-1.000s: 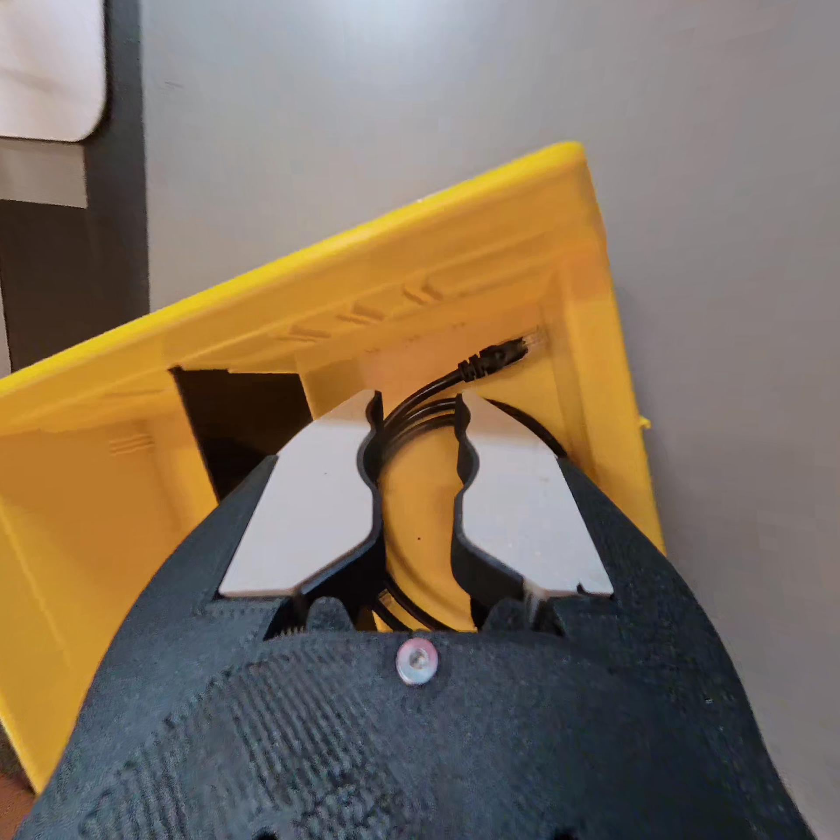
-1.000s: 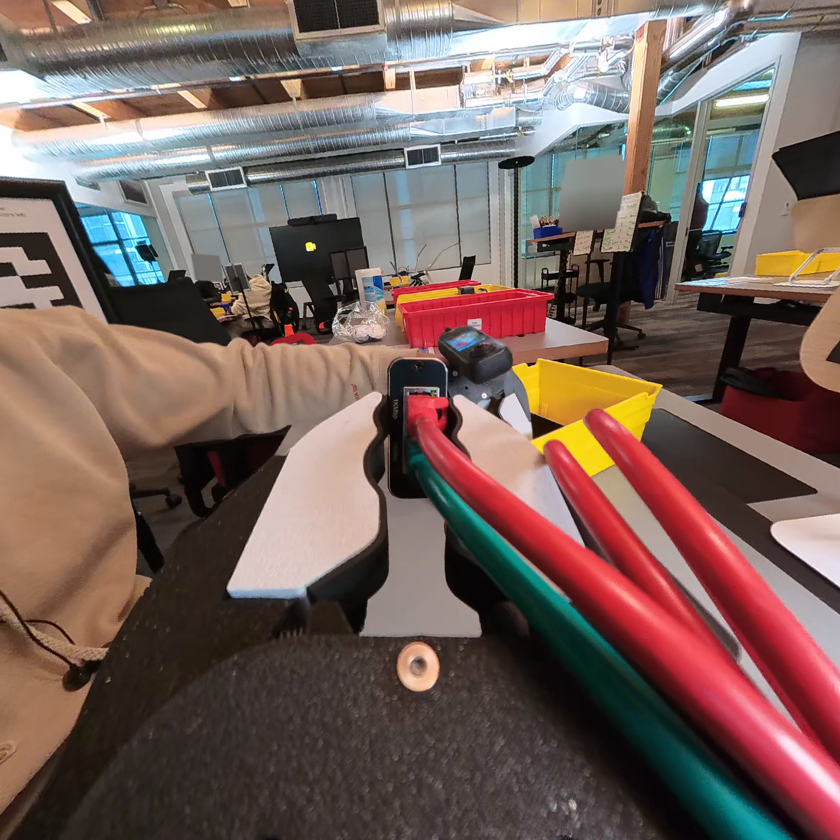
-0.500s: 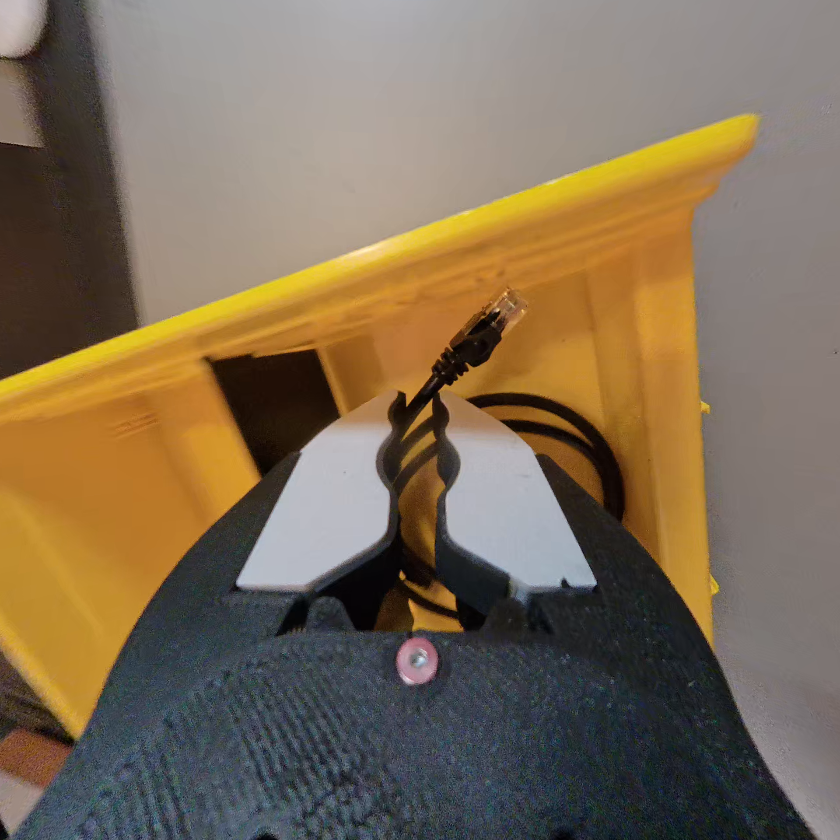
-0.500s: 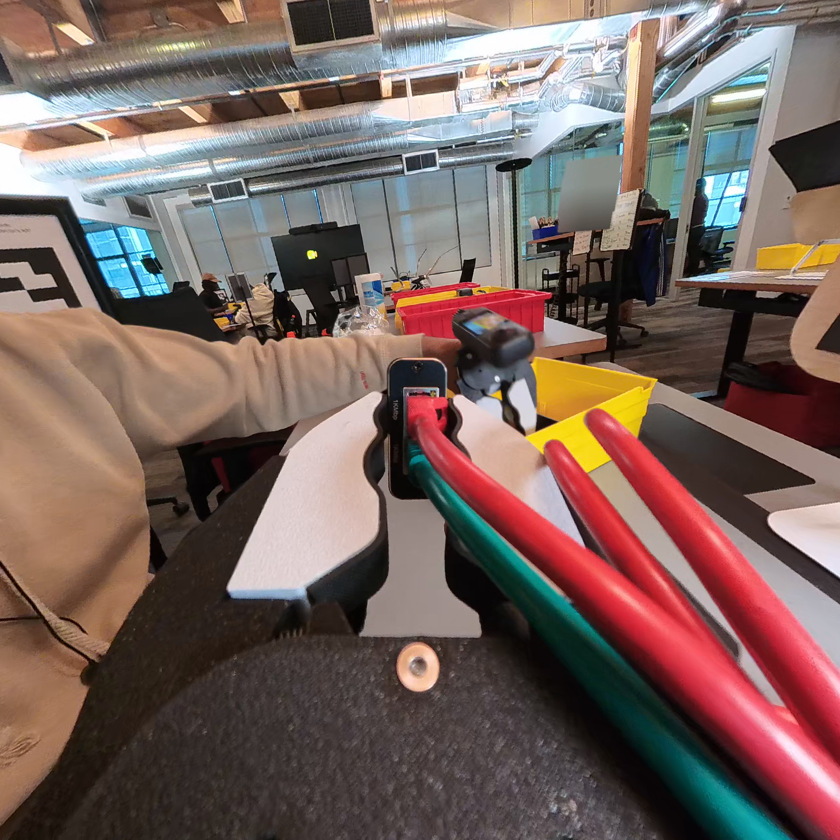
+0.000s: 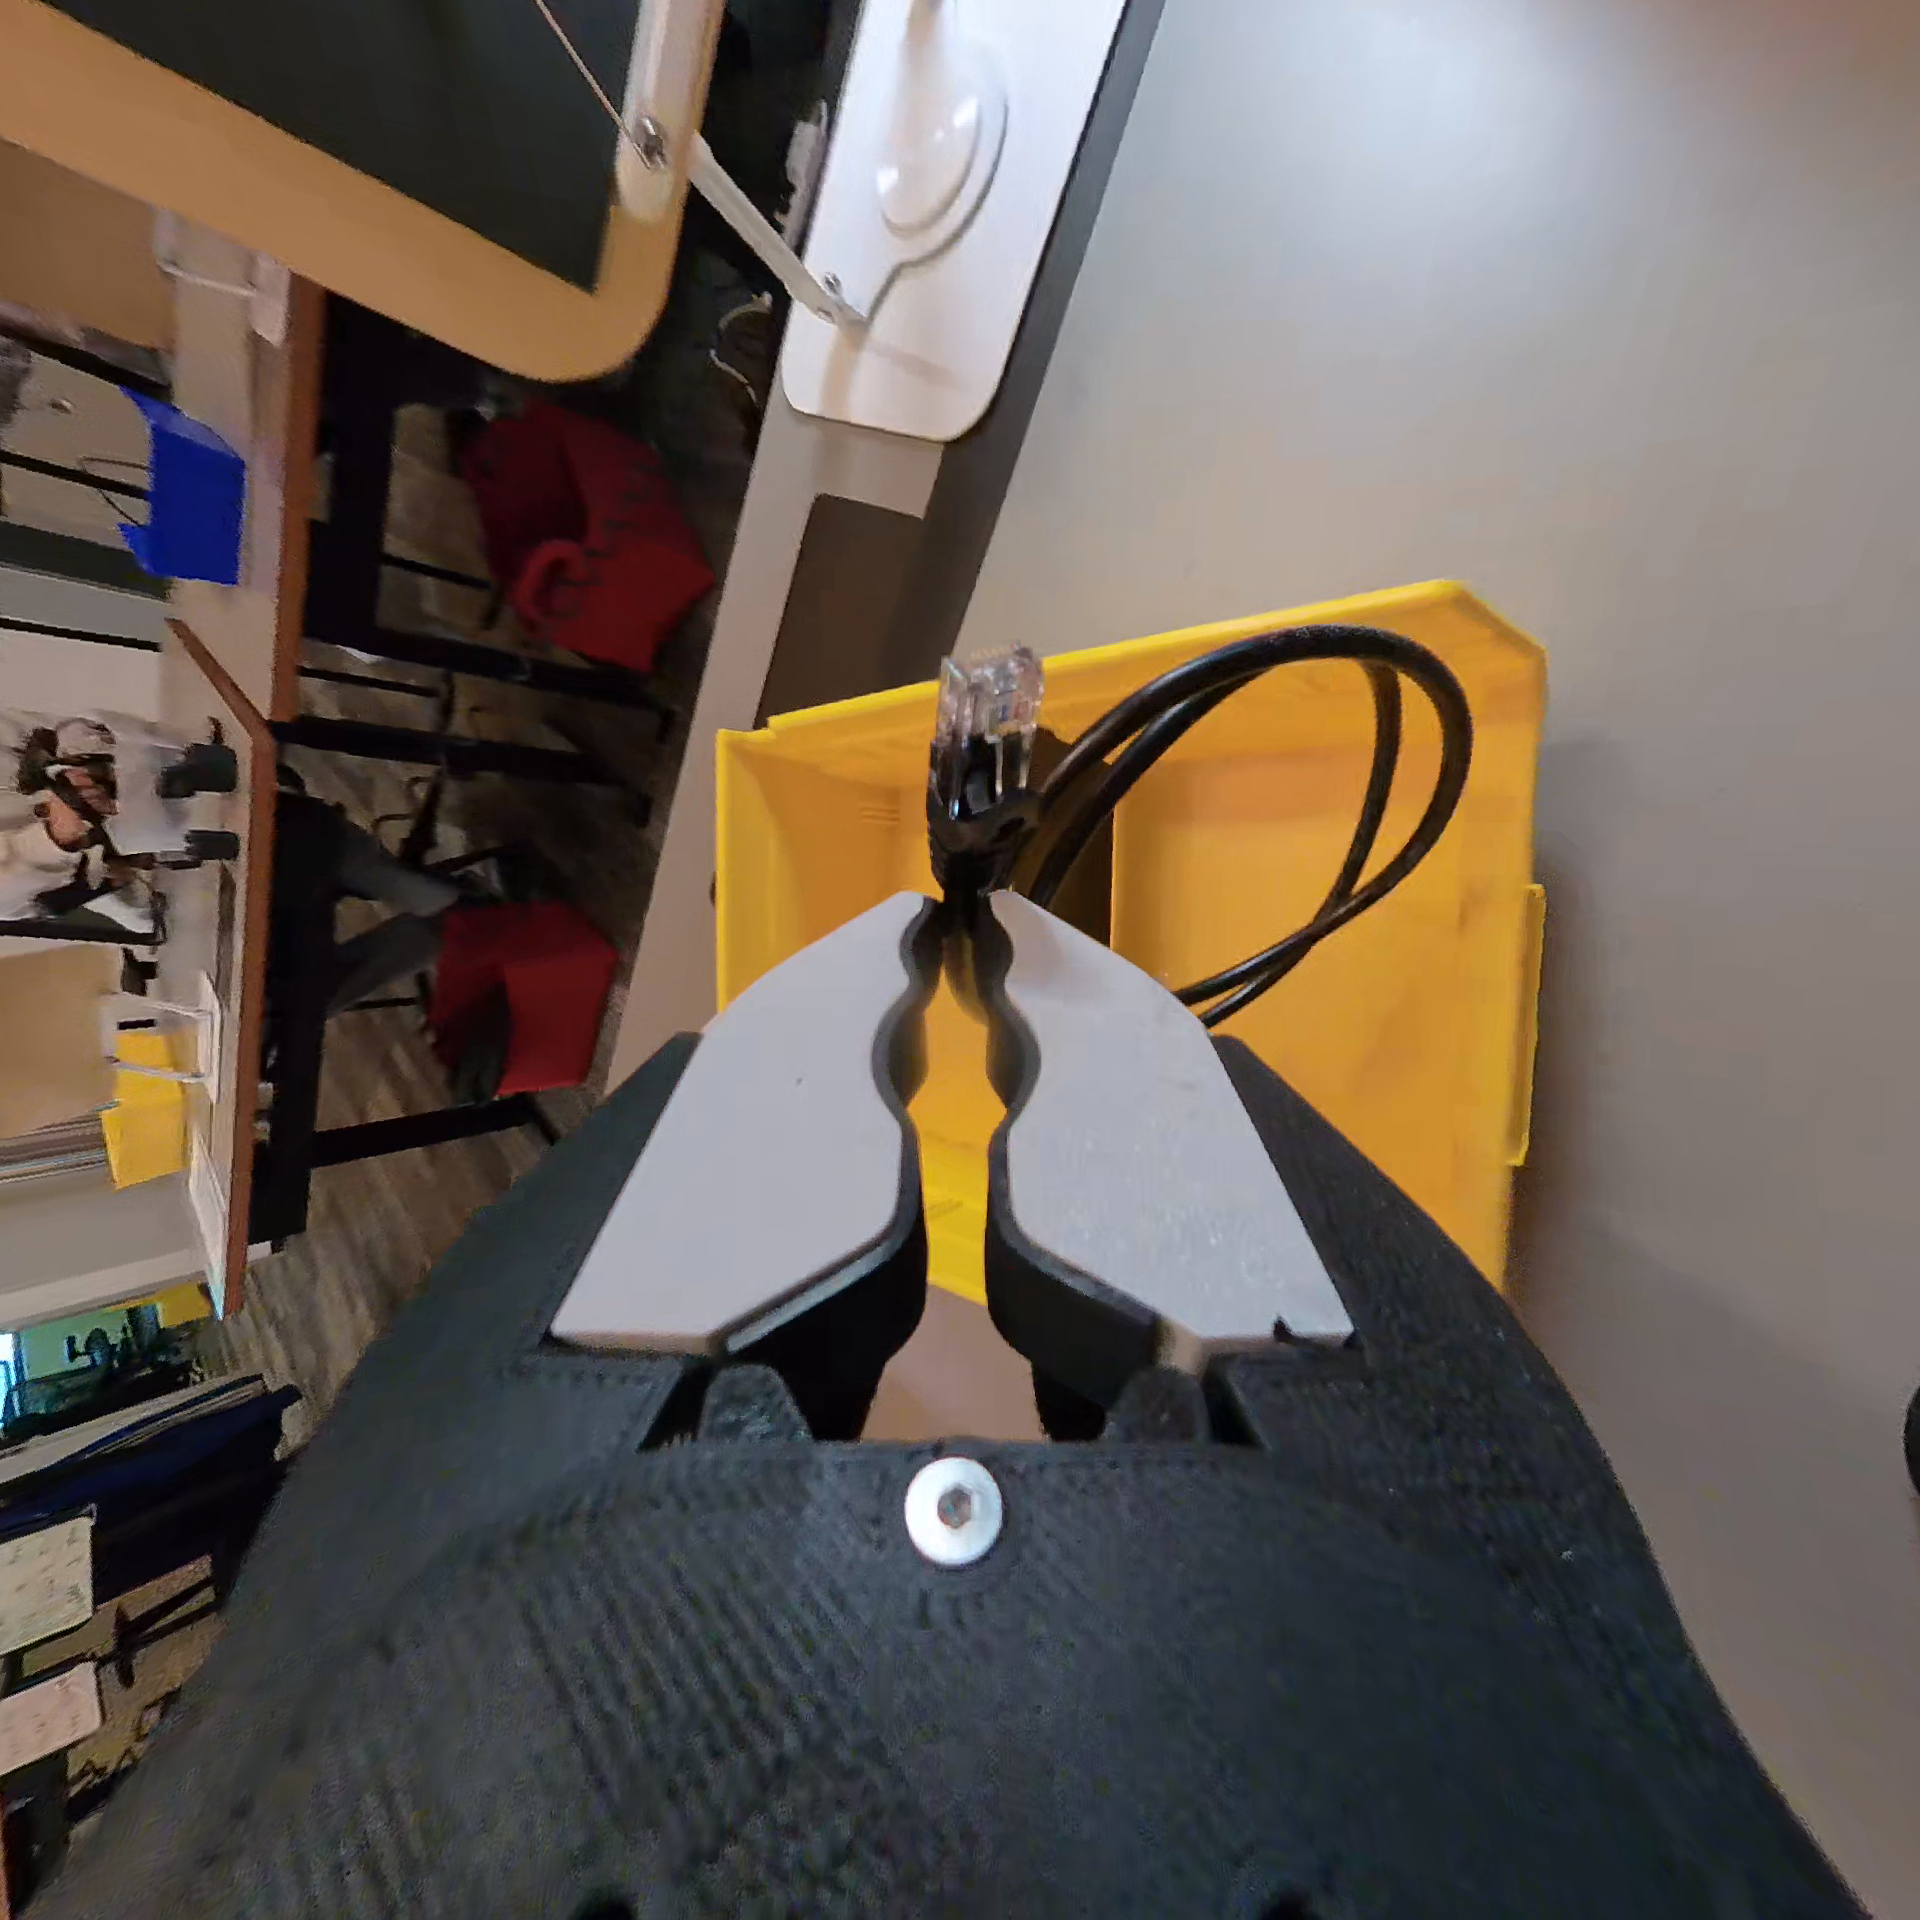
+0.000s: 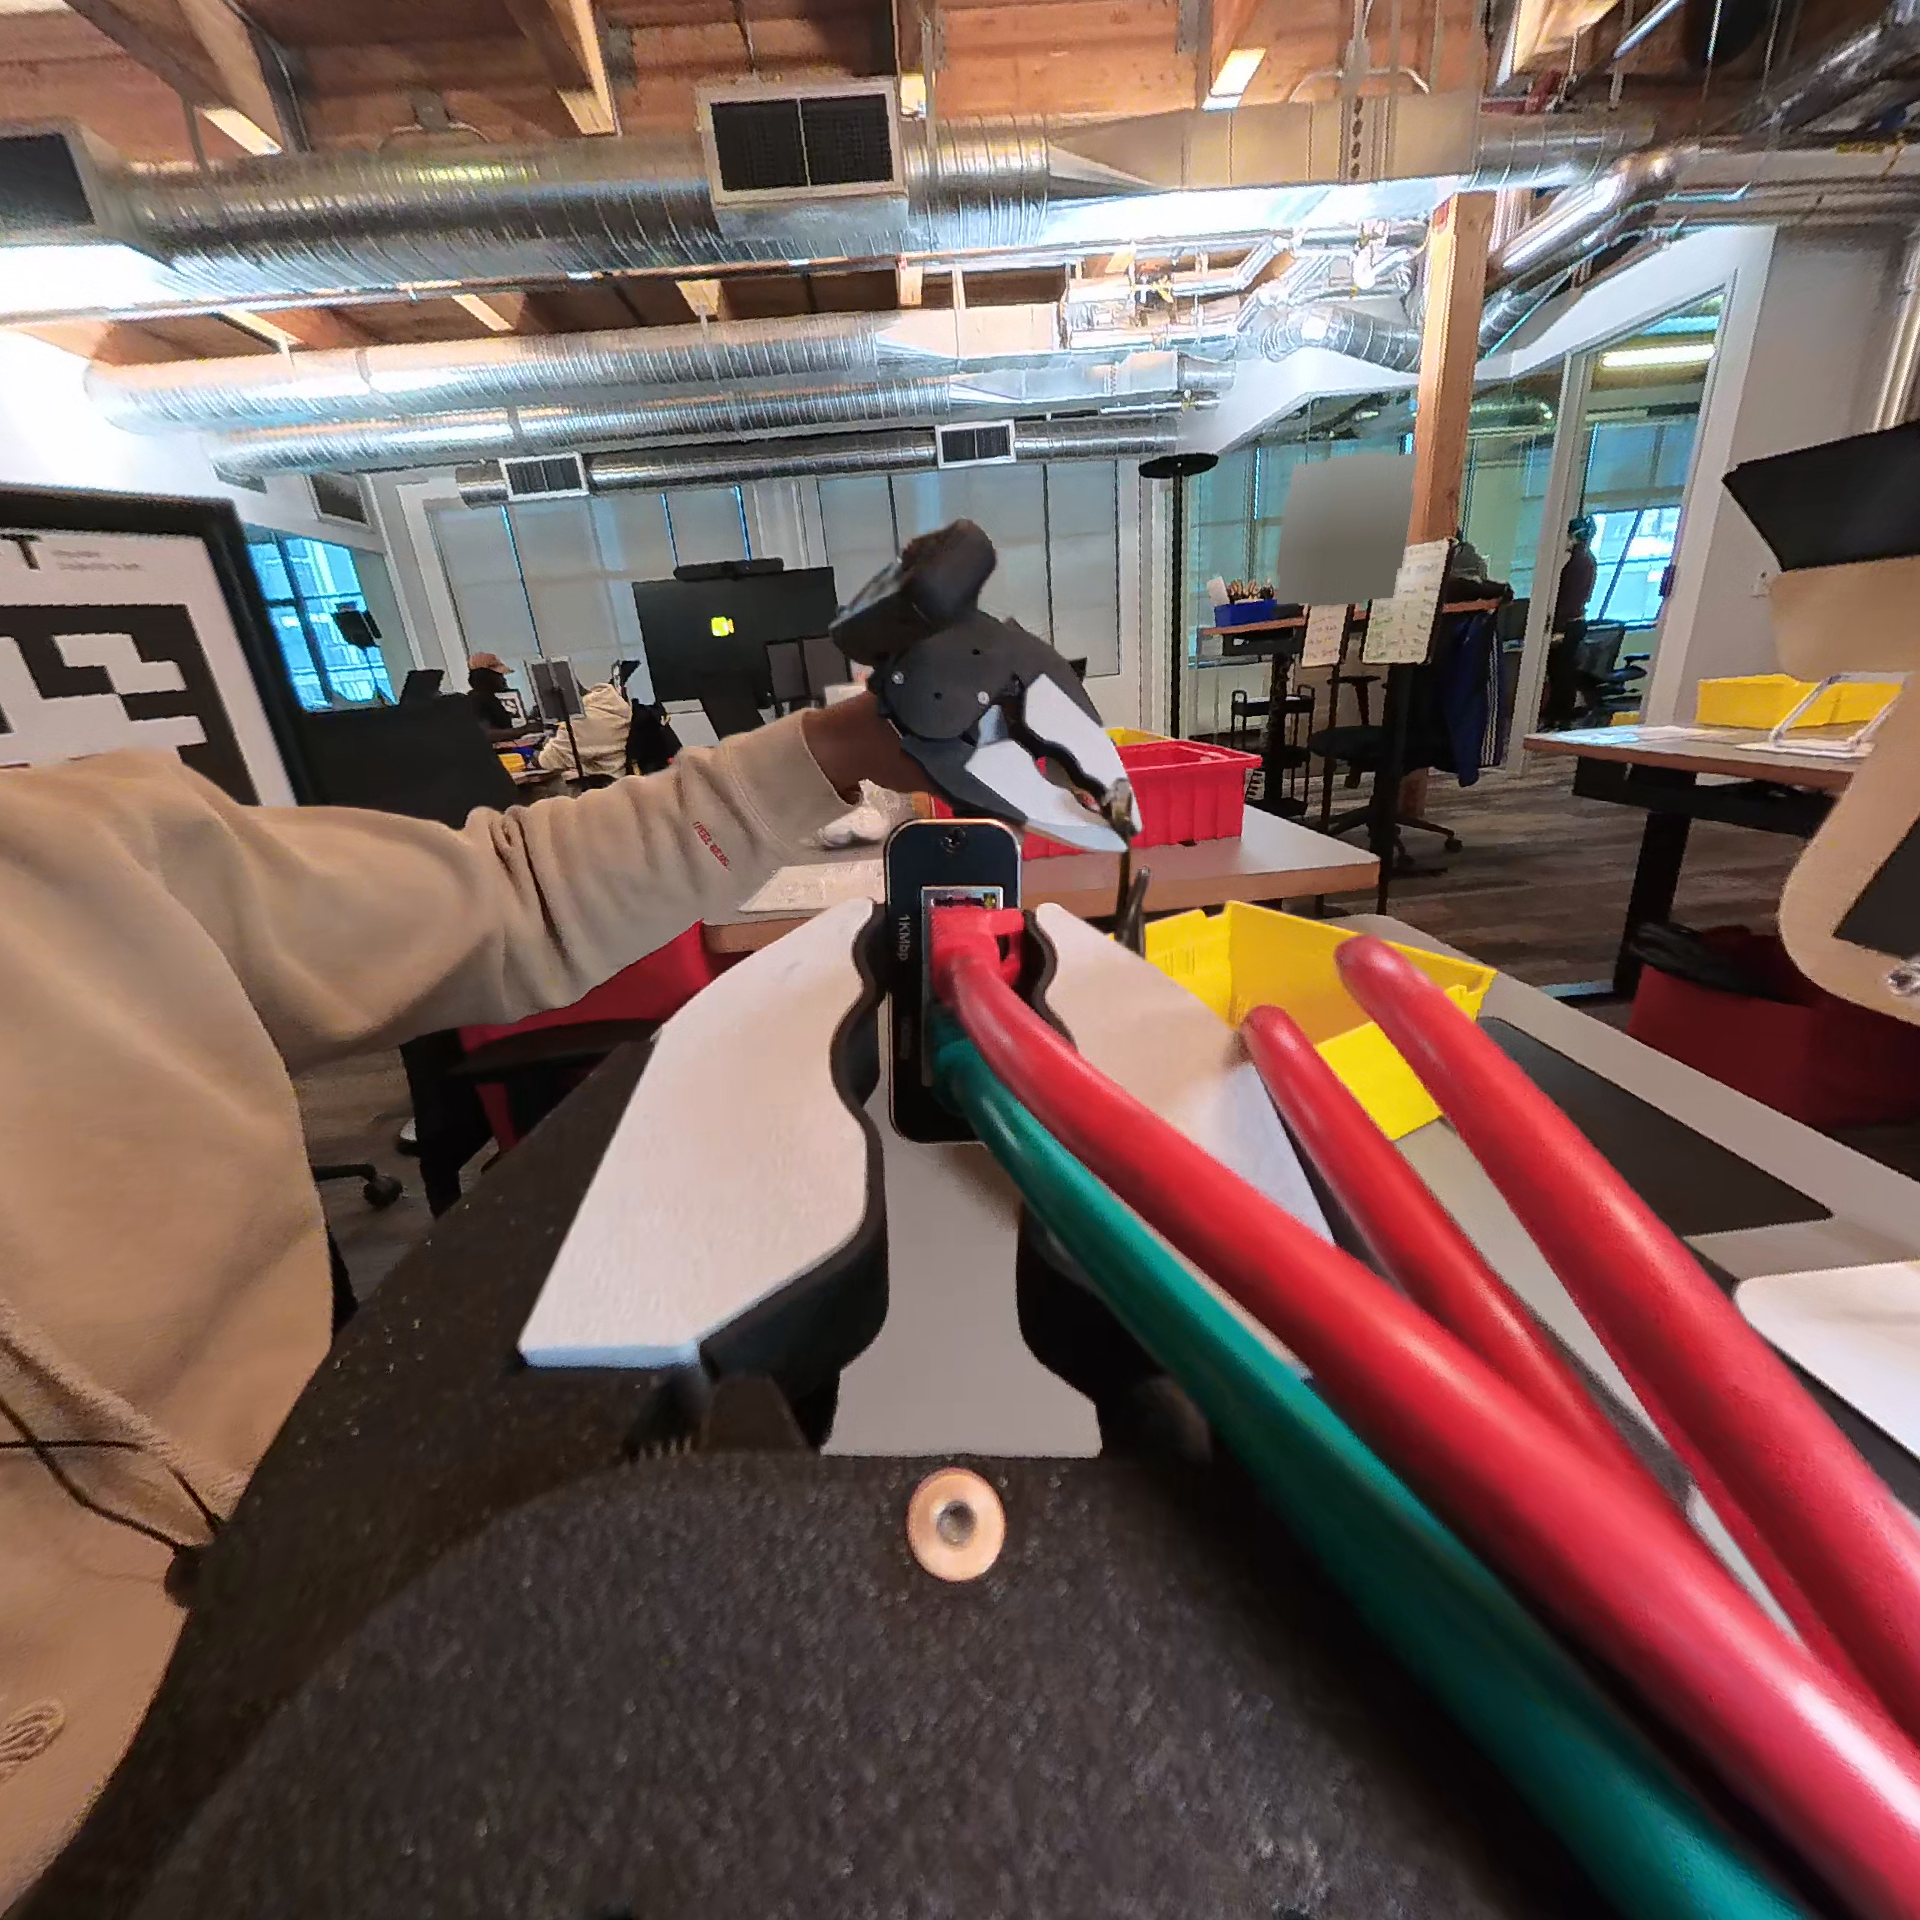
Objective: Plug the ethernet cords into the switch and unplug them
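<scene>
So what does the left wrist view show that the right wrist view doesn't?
Only the left wrist view shows the clear plug on the black cord, pinched in the left gripper, and the cord's loops hanging above the bin.

Only the right wrist view shows the switch in the right gripper, with a red cord and a green cord plugged in.

Both show the yellow bin and the left gripper.

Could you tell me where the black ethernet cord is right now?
Left wrist view, centre: the black ethernet cord is pinched in the left tool, above the yellow bin.
</scene>
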`<state>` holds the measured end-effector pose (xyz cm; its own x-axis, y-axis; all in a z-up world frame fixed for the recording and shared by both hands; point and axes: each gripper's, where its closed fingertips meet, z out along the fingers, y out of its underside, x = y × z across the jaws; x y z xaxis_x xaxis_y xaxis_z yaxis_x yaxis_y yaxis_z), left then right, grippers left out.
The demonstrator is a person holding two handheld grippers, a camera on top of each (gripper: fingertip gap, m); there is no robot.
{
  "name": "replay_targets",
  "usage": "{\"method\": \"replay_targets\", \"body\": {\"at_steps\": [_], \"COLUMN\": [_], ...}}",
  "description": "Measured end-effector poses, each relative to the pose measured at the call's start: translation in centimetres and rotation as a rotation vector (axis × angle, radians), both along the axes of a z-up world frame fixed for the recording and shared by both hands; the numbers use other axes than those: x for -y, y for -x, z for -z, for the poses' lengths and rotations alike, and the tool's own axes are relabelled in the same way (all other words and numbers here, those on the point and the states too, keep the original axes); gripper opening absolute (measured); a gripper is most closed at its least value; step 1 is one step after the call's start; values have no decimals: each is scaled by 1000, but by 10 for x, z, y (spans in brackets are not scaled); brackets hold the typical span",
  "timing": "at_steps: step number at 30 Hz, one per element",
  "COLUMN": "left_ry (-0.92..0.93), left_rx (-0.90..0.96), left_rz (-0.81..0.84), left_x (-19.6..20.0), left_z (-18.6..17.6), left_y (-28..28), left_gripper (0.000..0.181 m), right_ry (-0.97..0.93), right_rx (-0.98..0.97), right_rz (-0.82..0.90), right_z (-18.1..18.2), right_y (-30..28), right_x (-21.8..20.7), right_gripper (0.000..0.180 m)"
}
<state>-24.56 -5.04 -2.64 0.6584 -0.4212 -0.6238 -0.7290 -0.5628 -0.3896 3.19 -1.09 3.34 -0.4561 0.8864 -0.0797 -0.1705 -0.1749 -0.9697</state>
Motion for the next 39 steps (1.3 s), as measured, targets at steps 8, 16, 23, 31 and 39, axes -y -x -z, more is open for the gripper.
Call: {"method": "replay_targets", "body": {"at_steps": [8,16,23,31,39], "left_ry": [150,487,375,183,131], "left_rx": [463,889,759,530,366], "left_rz": [306,504,410,369,348], "left_x": [42,32,-2,-5,-15], "left_z": [-21,136,187,181,195], "left_y": [-109,-243,-257,-250,-262], "left_gripper": [6,6,7,21,18], "right_ry": [-9,-48,-1,6,-13], "right_rx": [-18,77,109,122,125], "right_rz": [15,-30,1,15,26], "right_z": [-6,31,44,49,48], "right_y": [-4,2,2,5,6], "right_x": [-6,-17,-39,-43,-42], "right_gripper": [23,23,23,23,24]}}
